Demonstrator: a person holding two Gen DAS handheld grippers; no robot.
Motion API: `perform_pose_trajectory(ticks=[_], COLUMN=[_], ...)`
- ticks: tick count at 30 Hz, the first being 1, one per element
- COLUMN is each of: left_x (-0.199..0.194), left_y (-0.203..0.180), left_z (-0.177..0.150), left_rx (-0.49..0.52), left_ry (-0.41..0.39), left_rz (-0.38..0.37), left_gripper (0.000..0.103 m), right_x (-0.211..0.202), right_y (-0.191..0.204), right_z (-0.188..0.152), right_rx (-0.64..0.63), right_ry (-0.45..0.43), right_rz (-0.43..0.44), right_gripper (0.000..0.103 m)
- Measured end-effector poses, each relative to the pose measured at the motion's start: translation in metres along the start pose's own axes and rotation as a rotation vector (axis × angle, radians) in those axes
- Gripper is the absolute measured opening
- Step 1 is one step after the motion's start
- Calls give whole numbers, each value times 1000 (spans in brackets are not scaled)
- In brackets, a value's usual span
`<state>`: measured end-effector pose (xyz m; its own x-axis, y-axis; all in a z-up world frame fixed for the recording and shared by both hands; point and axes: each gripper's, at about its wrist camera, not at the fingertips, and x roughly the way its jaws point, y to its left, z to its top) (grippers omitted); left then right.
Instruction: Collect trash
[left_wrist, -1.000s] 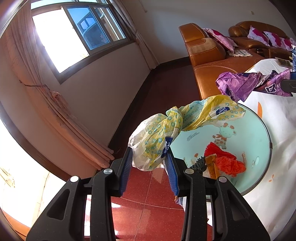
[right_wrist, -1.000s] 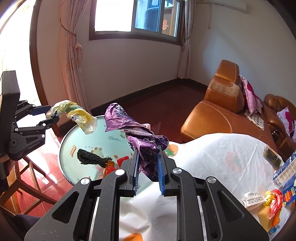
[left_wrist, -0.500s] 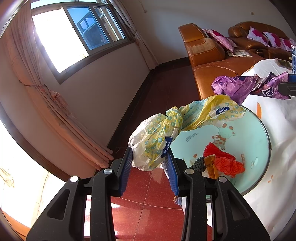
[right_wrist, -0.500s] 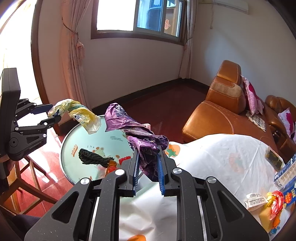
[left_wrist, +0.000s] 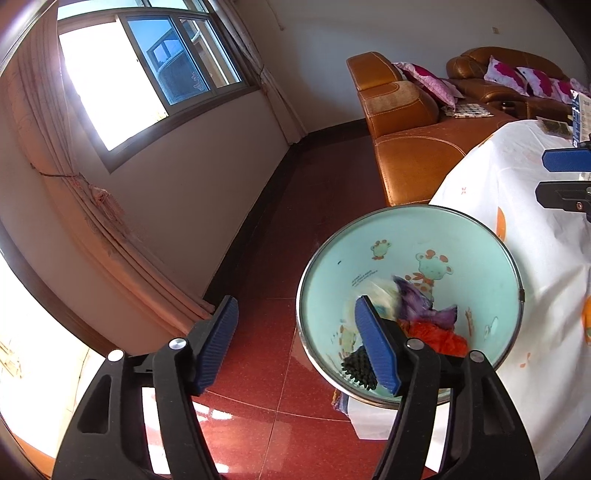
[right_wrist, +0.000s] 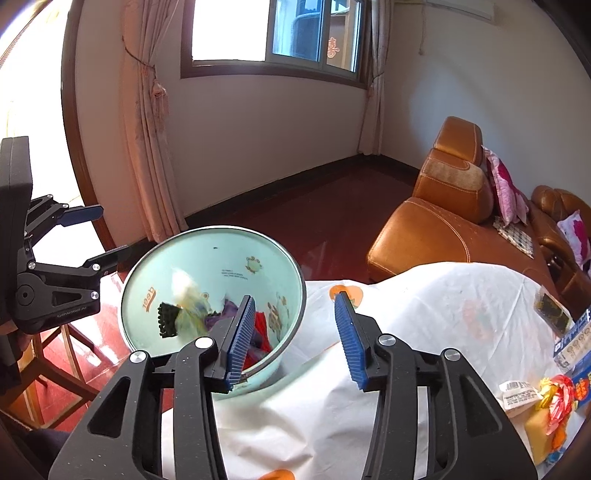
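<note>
A mint-green trash bin (left_wrist: 321, 266) (right_wrist: 147, 258) with cartoon prints stands at the edge of the white-covered table (right_wrist: 424, 314). Inside lie a purple wrapper (left_wrist: 417, 299), a yellow-white plastic bag (right_wrist: 188, 295) blurred in motion, red-orange trash (left_wrist: 439, 338) and a black knobbly piece (left_wrist: 358, 367) (right_wrist: 168, 317). My left gripper (left_wrist: 295, 343) is open and empty at the bin's near-left rim; it also shows in the right wrist view (right_wrist: 99, 232). My right gripper (right_wrist: 293, 339) is open and empty over the bin's right rim.
Wrappers and a yellow packet (right_wrist: 535, 406) lie at the table's right, with a dark packet (right_wrist: 552, 308) and a blue box (right_wrist: 576, 336). An orange leather sofa (left_wrist: 406, 122) stands beyond the table. Red tiled floor (left_wrist: 258, 406) and curtains (left_wrist: 74, 203) lie to the left.
Both grippers opened. The yellow-white bag left the left gripper and the purple wrapper left the right gripper; both now lie in the bin.
</note>
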<state>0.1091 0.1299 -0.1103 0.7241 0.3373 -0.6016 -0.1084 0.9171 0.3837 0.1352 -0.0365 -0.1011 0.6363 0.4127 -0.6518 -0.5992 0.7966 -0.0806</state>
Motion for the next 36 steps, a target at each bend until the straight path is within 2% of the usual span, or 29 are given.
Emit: perform_pose_trajectory(ticks=[6,8,10,12,18,20,22,27,31,36], left_x=[-4,-4,-4,-6,-17,-21,-27,-39,-40,-39], left_y=[-8,-12,-18,-29,-74,-92,-113,-163,-195,-238], left_z=[2,3,4,6,24,32,43,63,75,91], left_rx=[-2,2,0,20,85,107,121,160,178,220], left_ry=[-6,0,7,2,-33,-51,-78,-129,-140,-149], left_rz=[-34,-54,-83,-114,-166,-182,-204,-257,-284,-336], left_gripper=[71,72,80,80,81,82,87,88,88,88], right_x=[-17,-27,-39,-53,-102,-117,-130,-152,-148,-131], right_y=[-18,-30,-45,-64,-139,-160,-181,-230,-256,-271], right_z=[-19,-28,-39,-53,-104,-120,-135,-167,-181,-182], right_rx=[35,64,94,130,303,360,410,511,554,593], right_ry=[1,1,-2,-2,-3,-8,-11,-2,41,90], right_rz=[-38,-58,-92,-131,-298,-344,-384,-481,-486,-435], right_gripper=[52,53,54,56,56,56,56,56,56,55])
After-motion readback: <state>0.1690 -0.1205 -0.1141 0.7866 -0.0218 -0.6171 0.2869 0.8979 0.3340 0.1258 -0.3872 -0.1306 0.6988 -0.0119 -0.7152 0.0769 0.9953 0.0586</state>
